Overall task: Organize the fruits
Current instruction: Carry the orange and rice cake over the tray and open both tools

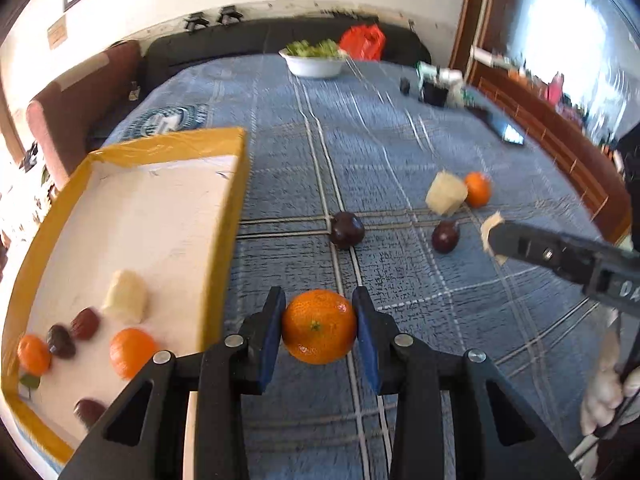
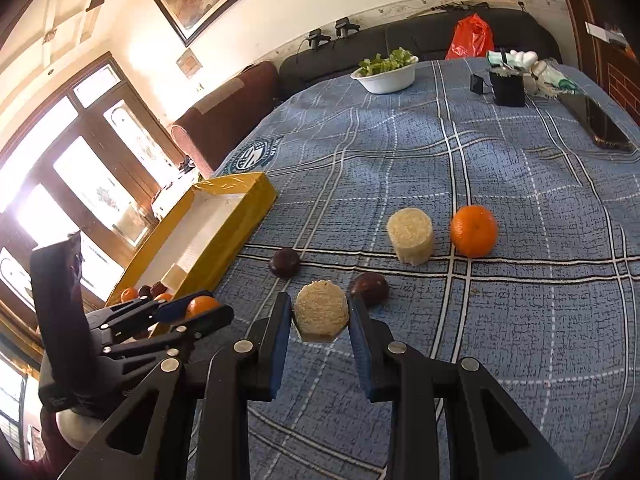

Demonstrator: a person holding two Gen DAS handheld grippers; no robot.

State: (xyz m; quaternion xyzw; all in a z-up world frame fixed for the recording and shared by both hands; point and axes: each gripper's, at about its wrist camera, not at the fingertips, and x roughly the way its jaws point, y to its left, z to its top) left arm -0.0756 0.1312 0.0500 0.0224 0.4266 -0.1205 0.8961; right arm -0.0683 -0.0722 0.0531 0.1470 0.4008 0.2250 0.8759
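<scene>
The left gripper is clenched on a tangerine, its blue pads pressed against both sides of the fruit, held above the blue plaid tablecloth just beside the long right wall of the yellow box. The right gripper grasps a pale cut cylinder, pinched between its two pads and lifted off the cloth.

The yellow box sits along the left edge of the table, and its white floor holds fruit bunched toward the near end: two tangerines, a pale chunk and several dark purple fruits.

Out on the cloth, toward the middle of the table, lie two dark purple fruits, one close to the box wall and the other just behind the right gripper's far finger. Farther toward the right edge, a second pale cylinder stands upright with a loose tangerine just beside it, the two apart by a narrow gap.

At the far edge of the table stands a white bowl of greens, with a red plastic bag behind it on the dark sofa. A black cup and a dark phone rest near the far right corner
</scene>
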